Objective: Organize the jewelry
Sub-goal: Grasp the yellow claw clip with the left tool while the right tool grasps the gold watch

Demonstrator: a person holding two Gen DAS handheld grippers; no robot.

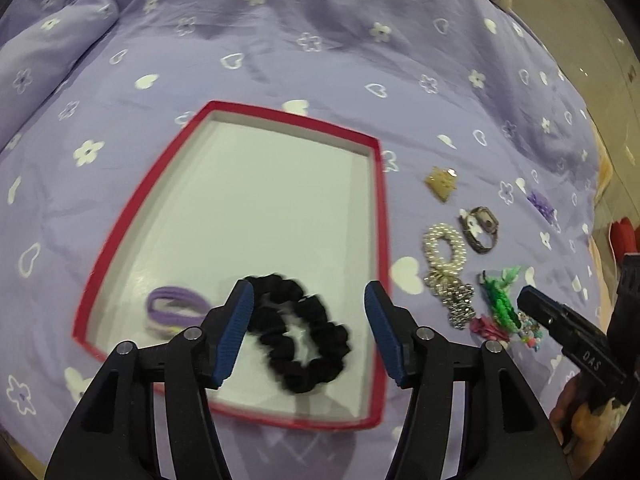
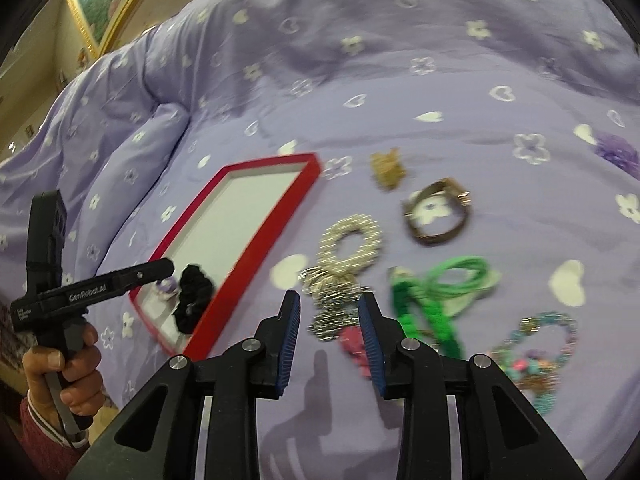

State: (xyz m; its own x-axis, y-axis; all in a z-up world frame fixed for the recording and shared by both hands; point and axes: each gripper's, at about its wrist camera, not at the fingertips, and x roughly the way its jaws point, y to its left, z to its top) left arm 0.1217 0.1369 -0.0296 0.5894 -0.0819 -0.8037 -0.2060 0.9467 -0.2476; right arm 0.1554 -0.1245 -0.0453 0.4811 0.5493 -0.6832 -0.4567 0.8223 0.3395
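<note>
Your left gripper (image 1: 309, 332) hangs with jaws spread and empty above the black scrunchie (image 1: 300, 334) – it lies in the red tray (image 1: 382, 216) beside purple hair ties (image 1: 176, 310). Your right gripper (image 2: 329, 344) is likewise released over the silver pearl bracelet (image 2: 340, 264); the green cord (image 2: 436, 300), watch (image 2: 438, 212) and beaded bracelet (image 2: 536, 344) lie scattered on the bed (image 2: 400, 100).

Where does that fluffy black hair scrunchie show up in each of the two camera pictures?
Left wrist view: the black scrunchie lies low and central, inside the red-rimmed box, between the open left tool's fingers.
Right wrist view: the scrunchie is at lower left, in the box's near end.
Shared landmark: the red-rimmed box, with the pearl bracelet just to its right.
</note>
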